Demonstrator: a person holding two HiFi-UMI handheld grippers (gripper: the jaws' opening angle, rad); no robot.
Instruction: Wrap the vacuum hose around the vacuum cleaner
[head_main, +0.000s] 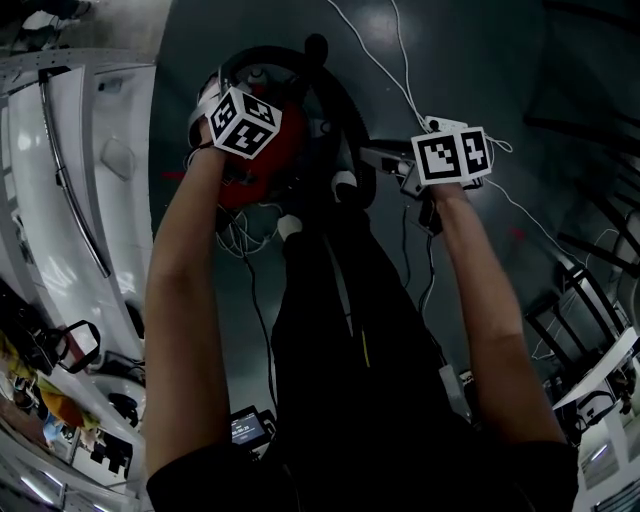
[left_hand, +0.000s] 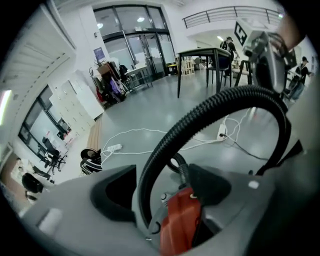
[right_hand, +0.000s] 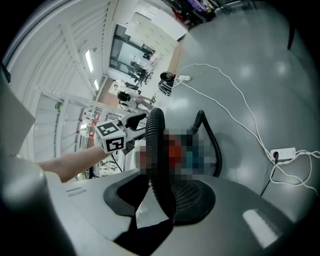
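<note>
The red vacuum cleaner (head_main: 262, 172) stands on the grey floor in front of my feet. Its black ribbed hose (head_main: 335, 100) loops over the top and down the right side. My left gripper (left_hand: 170, 200) hangs over the red body (left_hand: 182, 220), marker cube (head_main: 243, 122) uppermost. Its jaws are wide open, and the hose (left_hand: 235, 95) arches up between them without touching a pad. To the right, below its cube (head_main: 450, 156), my right gripper (right_hand: 160, 200) is shut on the hose (right_hand: 156, 150), which runs up from between its jaws.
White cables trail across the floor to a power strip (left_hand: 222, 131) (right_hand: 283, 155). A black table (left_hand: 205, 52) stands farther back. White panels (head_main: 60, 200) line the left of the head view, and dark frames (head_main: 590, 300) the right. My dark trouser legs (head_main: 340, 330) are just behind the vacuum.
</note>
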